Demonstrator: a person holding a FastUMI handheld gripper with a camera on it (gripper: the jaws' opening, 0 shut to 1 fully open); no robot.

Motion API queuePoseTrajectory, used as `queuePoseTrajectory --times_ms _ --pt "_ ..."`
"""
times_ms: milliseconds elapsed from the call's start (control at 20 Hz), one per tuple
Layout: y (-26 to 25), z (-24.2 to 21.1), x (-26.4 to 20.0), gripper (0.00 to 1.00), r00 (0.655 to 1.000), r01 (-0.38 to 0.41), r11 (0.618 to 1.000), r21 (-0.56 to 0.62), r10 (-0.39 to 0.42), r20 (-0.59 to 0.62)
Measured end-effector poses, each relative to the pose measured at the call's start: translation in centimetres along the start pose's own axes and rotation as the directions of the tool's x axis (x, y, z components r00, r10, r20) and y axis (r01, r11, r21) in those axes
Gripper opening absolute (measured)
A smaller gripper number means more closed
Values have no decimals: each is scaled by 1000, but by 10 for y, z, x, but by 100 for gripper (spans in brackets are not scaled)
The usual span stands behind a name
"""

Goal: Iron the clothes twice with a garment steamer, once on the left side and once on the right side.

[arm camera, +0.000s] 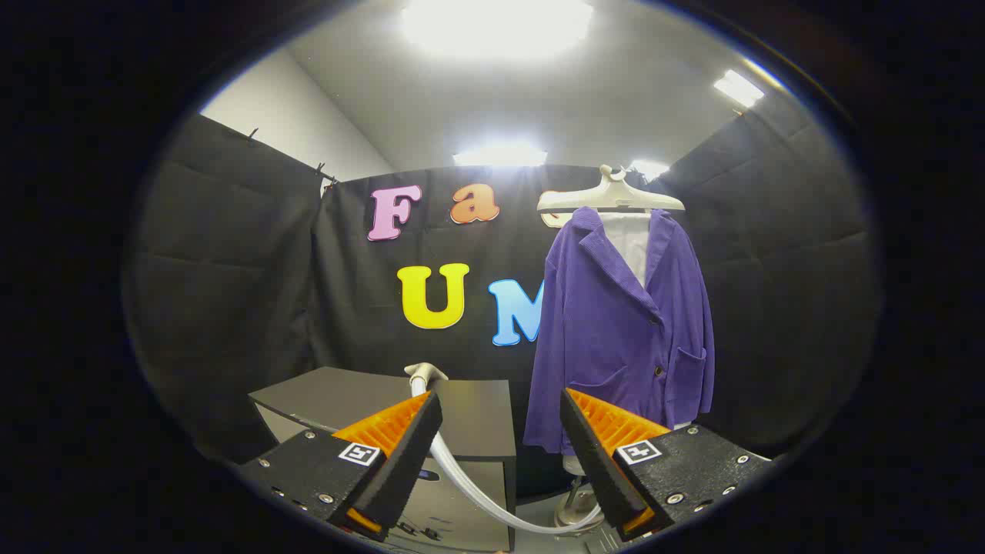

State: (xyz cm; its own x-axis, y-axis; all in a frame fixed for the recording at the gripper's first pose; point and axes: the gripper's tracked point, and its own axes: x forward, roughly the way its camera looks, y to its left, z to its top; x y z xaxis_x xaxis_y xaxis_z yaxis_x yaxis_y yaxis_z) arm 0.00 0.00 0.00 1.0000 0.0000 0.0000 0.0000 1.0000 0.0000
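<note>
A purple corduroy jacket [625,327] hangs on a white hanger [612,196] over a pale stand, beyond and a little right of the fingers. The steamer's pale head [425,373] rests on a dark cabinet [469,419], just past the left finger. Its pale hose [477,492] curves down between the fingers toward the stand's base [577,512]. My gripper [500,412] is open, with a wide gap and nothing held between the fingers.
Black cloth walls close in the booth on the left, back and right. The cabinet stands left of the jacket, its front face below the left finger. A white ceiling with bright lights is overhead.
</note>
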Motion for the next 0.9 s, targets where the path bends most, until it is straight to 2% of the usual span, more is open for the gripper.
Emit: queuePoseTrajectory --times_ms 550,900 --pt "24 -21 13 95 999 -8 999 -37 7 -31" --pt "28 -16 17 95 994 -79 995 -69 73 -79"
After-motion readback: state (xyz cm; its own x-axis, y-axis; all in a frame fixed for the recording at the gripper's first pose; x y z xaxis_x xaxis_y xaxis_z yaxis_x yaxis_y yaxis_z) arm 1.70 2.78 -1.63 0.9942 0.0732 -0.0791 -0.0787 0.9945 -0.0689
